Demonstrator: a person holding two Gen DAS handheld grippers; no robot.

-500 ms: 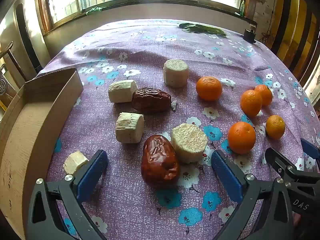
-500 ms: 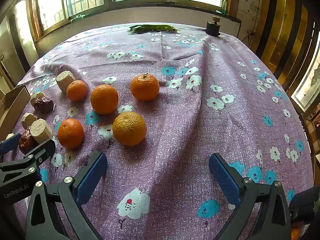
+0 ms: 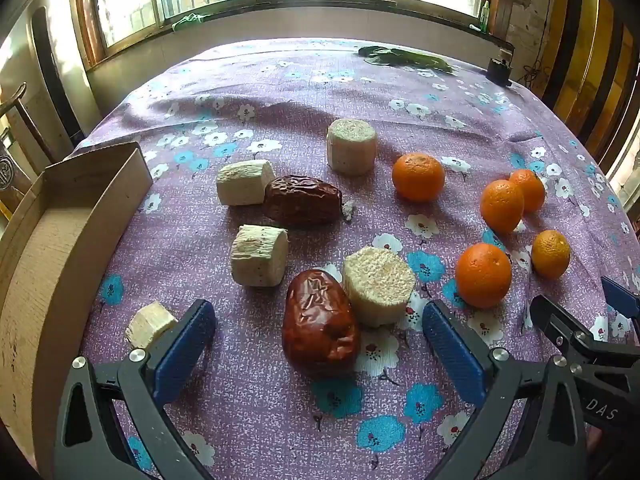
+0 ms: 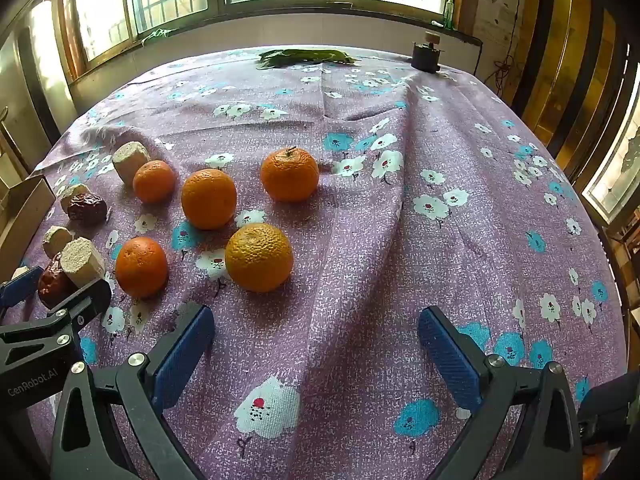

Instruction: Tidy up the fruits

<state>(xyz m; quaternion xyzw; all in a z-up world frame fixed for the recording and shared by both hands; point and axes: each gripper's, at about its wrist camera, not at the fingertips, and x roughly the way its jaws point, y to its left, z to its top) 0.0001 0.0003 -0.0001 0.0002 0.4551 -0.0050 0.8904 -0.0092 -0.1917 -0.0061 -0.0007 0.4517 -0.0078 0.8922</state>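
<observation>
On the purple flowered cloth lie two wrinkled red dates, the near date [image 3: 320, 324] and the far date [image 3: 303, 200], among several pale sugarcane chunks such as one [image 3: 379, 286] touching the near date. Several oranges sit to the right, one [image 3: 483, 275] nearest. My left gripper [image 3: 318, 346] is open, its blue pads on either side of the near date and apart from it. In the right wrist view the oranges [image 4: 259, 257] lie ahead and left of my open right gripper [image 4: 316, 344], which has only cloth between its pads.
An open cardboard box [image 3: 60, 220] stands at the table's left edge. Green leaves [image 3: 404, 58] and a small dark object [image 4: 426, 56] lie at the far side by the windows. The right gripper's arm [image 3: 580, 344] shows at lower right of the left wrist view.
</observation>
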